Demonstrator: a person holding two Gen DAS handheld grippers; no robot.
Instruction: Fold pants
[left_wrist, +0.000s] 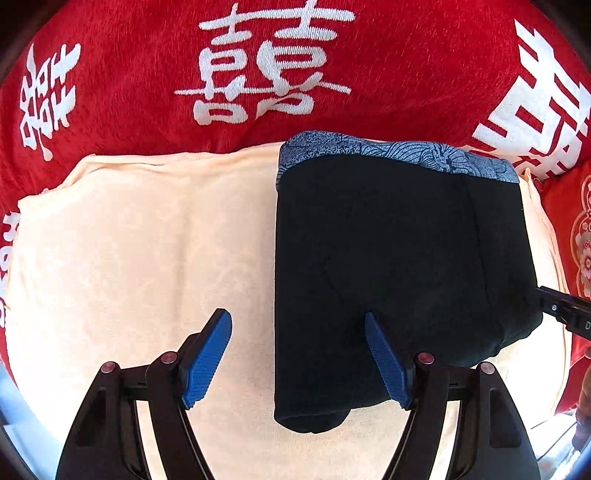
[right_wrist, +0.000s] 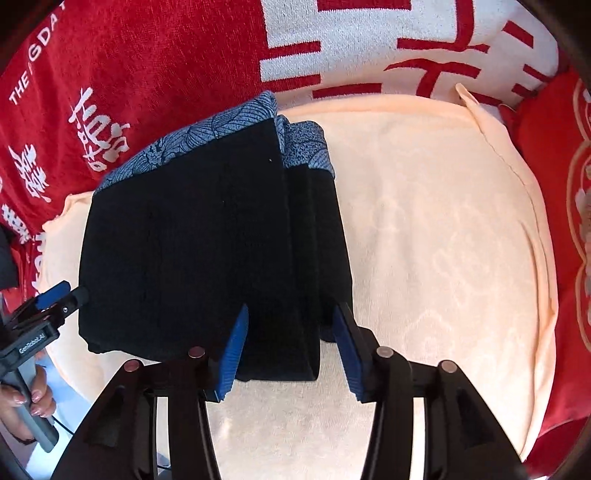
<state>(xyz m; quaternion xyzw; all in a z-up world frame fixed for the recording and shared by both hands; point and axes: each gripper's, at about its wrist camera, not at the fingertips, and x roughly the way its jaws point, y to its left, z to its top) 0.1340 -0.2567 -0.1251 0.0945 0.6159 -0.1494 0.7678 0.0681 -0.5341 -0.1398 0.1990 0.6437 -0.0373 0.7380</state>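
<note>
Left wrist view, left to right: red blanket (left_wrist: 122, 92) with white characters fills the top and the 9 o'clock edge. A cream towel (left_wrist: 129, 240) lies on it and covers the middle. The left gripper (left_wrist: 298, 356) is at 6 o'clock, jaws spread wide, nothing between them; the left blue pad (left_wrist: 207, 360) sits over bare towel, the right blue pad (left_wrist: 386, 363) over the near edge of the pants (left_wrist: 388, 258). Can't tell if that pad touches the cloth. The pants are black, folded into a compact block, lying on the towel right of center, from center out to 3 o'clock. Their blue patterned waistband (left_wrist: 399, 151) runs along the far edge at 12 to 1 o'clock. The black tip of the other tool pokes in at 3 o'clock, right at the pants' right edge.

Right wrist view, left to right: a hand (right_wrist: 26, 402) at 8 o'clock holds the left tool, its tip at the pants' left edge. Folded pants (right_wrist: 184, 251) sit left of center, layered folds showing on their right side, waistband (right_wrist: 207, 136) at 11 o'clock. The right gripper (right_wrist: 290, 350) is at 6 o'clock, jaws partly apart, straddling the near right corner of the pants, not clamped on it. Bare towel (right_wrist: 443, 221) runs from center to 3 o'clock, red blanket (right_wrist: 147, 55) beyond.
</note>
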